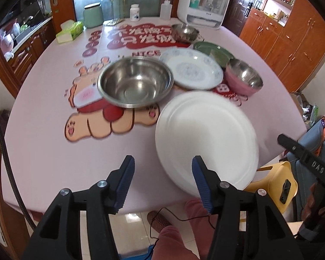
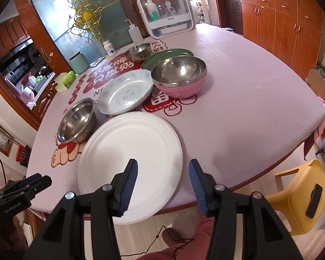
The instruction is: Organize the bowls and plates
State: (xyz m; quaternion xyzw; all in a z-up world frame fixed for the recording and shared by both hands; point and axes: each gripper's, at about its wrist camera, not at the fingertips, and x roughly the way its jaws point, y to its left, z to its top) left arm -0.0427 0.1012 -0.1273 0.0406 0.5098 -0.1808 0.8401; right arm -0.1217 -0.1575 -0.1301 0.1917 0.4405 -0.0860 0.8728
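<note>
Looking thru the left wrist cam first: your left gripper (image 1: 162, 173) has its jaws spread, nothing between them, just bare table (image 1: 43, 130) past the tips. White plate (image 1: 205, 138) sits just right of and ahead of the jaws; the right pad overlaps its near rim in the pic, but whether it touches I can't tell. Steel bowl (image 1: 135, 82) is straight ahead of the jaws, w/ the patterned plate (image 1: 191, 68) ahead-right behind it. Further right: pink bowl (image 1: 243, 77), green plate (image 1: 214, 51), and a small steel bowl (image 1: 185, 31) at the far end.

Right wrist cam: your right gripper (image 2: 163, 176) is also spread and empty. White plate (image 2: 130, 164) lies under the left pad and runs ahead-left of the jaws, its near edge hanging past the table (image 2: 249, 119) edge. Pink bowl (image 2: 179, 77) is far ahead, patterned plate (image 2: 125, 92) ahead-left, steel bowl (image 2: 77, 120) off left. Left gripper (image 2: 35, 181) shows at the far left edge.

My read: nothing's stacked yet, so plates on plates, bowls in bowls. For the white plate, use that overhanging rim. Slide one pad under, one over, pinch at the rim only, keep it level when lifting. Thin rim = likely slippy, so squeeze firm before you raise. Don't swing it low over the steel bowl; clear it first.
</note>
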